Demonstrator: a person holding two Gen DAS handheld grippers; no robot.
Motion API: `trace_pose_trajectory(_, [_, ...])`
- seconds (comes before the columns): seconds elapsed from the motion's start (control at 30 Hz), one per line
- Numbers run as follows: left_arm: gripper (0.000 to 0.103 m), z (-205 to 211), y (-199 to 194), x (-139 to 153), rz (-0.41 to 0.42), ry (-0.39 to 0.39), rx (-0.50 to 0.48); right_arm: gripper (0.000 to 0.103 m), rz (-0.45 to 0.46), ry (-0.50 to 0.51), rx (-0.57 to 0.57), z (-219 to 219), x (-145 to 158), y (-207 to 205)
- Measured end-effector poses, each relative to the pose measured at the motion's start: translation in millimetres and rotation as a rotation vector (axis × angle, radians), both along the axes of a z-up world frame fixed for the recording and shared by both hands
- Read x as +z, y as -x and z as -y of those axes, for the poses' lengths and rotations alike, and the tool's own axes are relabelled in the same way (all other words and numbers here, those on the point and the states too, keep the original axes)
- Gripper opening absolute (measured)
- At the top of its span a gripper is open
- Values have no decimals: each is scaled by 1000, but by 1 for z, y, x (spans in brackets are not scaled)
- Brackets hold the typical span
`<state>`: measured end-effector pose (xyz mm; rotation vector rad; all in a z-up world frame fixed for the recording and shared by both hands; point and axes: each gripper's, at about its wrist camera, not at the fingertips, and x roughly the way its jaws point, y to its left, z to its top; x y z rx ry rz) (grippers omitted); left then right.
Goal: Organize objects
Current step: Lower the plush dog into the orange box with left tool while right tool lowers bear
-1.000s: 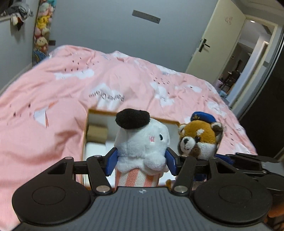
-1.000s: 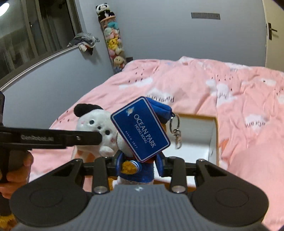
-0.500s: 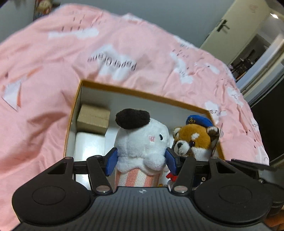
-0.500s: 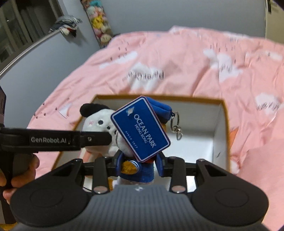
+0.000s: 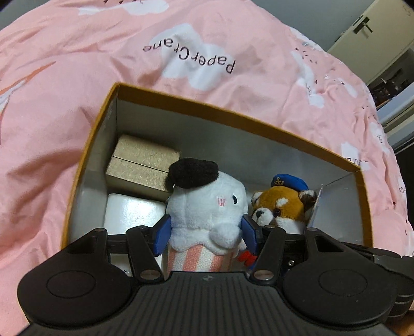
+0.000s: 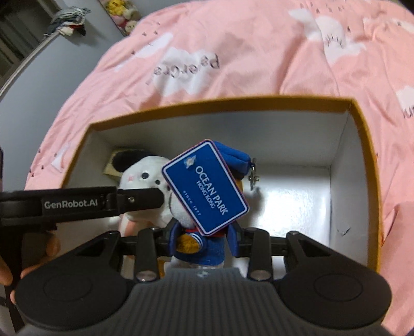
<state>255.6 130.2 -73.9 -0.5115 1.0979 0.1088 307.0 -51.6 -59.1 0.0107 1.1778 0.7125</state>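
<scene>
Left gripper [image 5: 205, 232] clamps white plush [image 5: 207, 206]; right gripper [image 6: 203, 239] clamps red panda plush [image 6: 196, 245], both over open box [image 5: 233, 113], possibly inside.

I'm in a home bedroom: bed [image 5: 77, 108] w/ pink cloud-print duvet [image 6: 258, 51] beyond my claws, door [image 5: 367, 25] far right, plush toys [image 6: 121, 10] stacked by the wall, far left.
</scene>
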Motion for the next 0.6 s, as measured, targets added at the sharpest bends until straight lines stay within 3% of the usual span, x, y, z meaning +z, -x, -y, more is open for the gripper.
trace_pose_trajectory(0.33, [71,1,-12,-4,-33,-9,-8,45,-34,38,3,-13,-13,-15])
trace_pose_trajectory(0.47, [70,-4,-8,1,-19,12,-8,49,23,73,21,-12,-8,-9])
trace_pose_trajectory(0.6, [69,0,-1,13,16,-13,-56,51,91,117,41,-10,2,-3])
